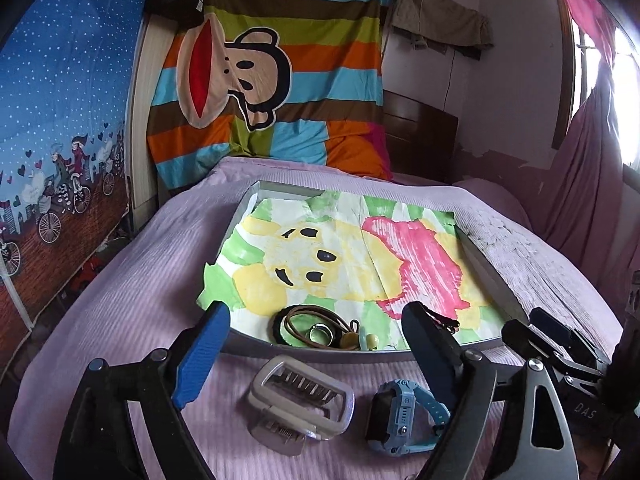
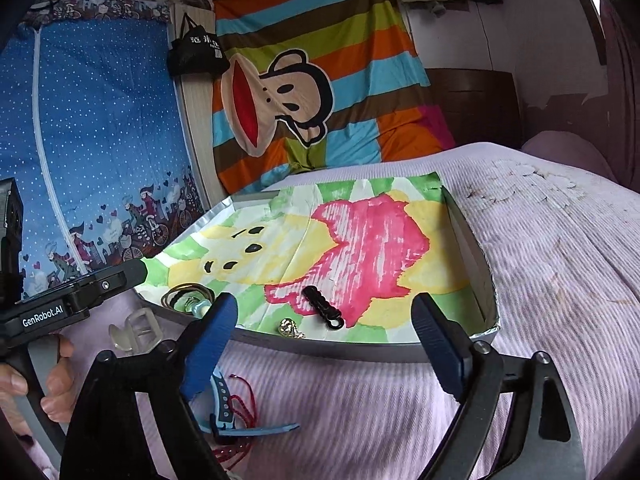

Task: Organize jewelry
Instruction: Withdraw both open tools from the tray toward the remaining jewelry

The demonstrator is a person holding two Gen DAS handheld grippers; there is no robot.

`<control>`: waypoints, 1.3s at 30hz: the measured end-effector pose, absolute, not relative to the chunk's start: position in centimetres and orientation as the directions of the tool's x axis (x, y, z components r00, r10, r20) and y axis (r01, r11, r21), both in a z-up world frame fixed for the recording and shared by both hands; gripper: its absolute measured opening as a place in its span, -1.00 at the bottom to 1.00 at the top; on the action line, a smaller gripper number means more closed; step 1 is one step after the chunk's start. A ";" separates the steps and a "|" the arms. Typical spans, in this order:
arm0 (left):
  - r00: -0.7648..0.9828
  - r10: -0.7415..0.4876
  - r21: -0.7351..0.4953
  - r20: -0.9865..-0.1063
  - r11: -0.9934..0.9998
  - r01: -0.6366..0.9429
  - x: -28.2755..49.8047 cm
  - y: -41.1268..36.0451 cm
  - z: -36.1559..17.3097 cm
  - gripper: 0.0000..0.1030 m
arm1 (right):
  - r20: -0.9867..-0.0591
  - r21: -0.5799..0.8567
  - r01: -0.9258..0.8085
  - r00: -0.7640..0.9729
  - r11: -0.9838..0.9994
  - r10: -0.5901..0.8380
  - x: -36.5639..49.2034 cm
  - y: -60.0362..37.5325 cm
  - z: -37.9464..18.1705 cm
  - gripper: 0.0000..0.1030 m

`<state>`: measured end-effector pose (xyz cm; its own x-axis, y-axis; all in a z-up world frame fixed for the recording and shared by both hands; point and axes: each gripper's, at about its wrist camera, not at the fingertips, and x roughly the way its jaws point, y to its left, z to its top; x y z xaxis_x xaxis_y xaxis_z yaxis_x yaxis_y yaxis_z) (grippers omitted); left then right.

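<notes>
Jaws of the left gripper (image 1: pixel 316 344) and the right gripper (image 2: pixel 324 340) are spread wide, with nothing held or touched. Cords, a ring (image 1: pixel 319 335) and a black braided piece (image 2: pixel 322 306) are laid inside the tray (image 2: pixel 476 256), near its front rim. A clear hair clip (image 1: pixel 300 400) and a blue watch (image 1: pixel 404 416) are left on the bedspread just outside that rim.

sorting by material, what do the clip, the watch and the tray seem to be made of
Clip: clear, glossy plastic, it seems; the bedspread shows through it.
Watch: light blue strap, matte and flexible-looking, probably rubber or silicone; dark smooth face.
Tray: grey rim with a dull metallic sheen, the far right corner crinkled like foil in the right wrist view; possibly foil-faced card. A painted paper lines it.
</notes>
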<state>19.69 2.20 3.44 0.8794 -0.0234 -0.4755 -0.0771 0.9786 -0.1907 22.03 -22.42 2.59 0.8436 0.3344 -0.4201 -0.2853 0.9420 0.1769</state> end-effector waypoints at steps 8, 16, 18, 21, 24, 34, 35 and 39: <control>0.917 0.024 -0.172 -0.397 0.980 -0.100 15.4 2.5 3.8 1.00 | -0.333 0.175 -0.309 0.875 0.935 0.352 17.6 -22.8 3.7 0.98; 0.932 0.047 -0.144 -0.359 0.984 -0.105 12.3 2.3 3.4 1.00 | -0.320 0.177 -0.305 0.882 0.936 0.347 14.8 -23.2 3.8 0.98; 0.934 0.052 -0.135 -0.354 0.985 -0.106 11.7 2.3 3.3 1.00 | -0.322 0.167 -0.306 0.882 0.937 0.345 14.1 -23.2 3.6 0.98; 0.935 0.056 -0.128 -0.351 0.986 -0.107 10.9 2.5 2.9 1.00 | -0.323 0.161 -0.313 0.879 0.936 0.350 13.2 -23.3 3.4 0.98; 0.932 0.061 -0.124 -0.357 0.986 -0.112 10.0 2.7 2.3 1.00 | -0.325 0.155 -0.321 0.876 0.934 0.355 12.7 -23.3 3.2 0.98; 0.913 0.069 -0.156 -0.401 0.977 -0.142 8.7 3.5 0.9 1.00 | -0.342 0.097 -0.361 0.863 0.927 0.372 11.2 -22.5 2.4 0.98; 0.910 0.071 -0.155 -0.409 0.977 -0.145 8.8 3.5 0.8 1.00 | -0.344 0.091 -0.366 0.861 0.926 0.374 11.1 -22.4 2.3 0.98; 0.904 0.066 -0.153 -0.423 0.978 -0.143 8.7 3.3 0.6 1.00 | -0.355 0.072 -0.393 0.849 0.917 0.392 11.0 -21.9 2.1 0.98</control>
<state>8.71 3.28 0.58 0.9038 0.0660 -0.4229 -0.1430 0.9778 -0.1529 10.96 -21.86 2.08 0.8486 0.3919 -0.3554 -0.3932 0.9166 0.0720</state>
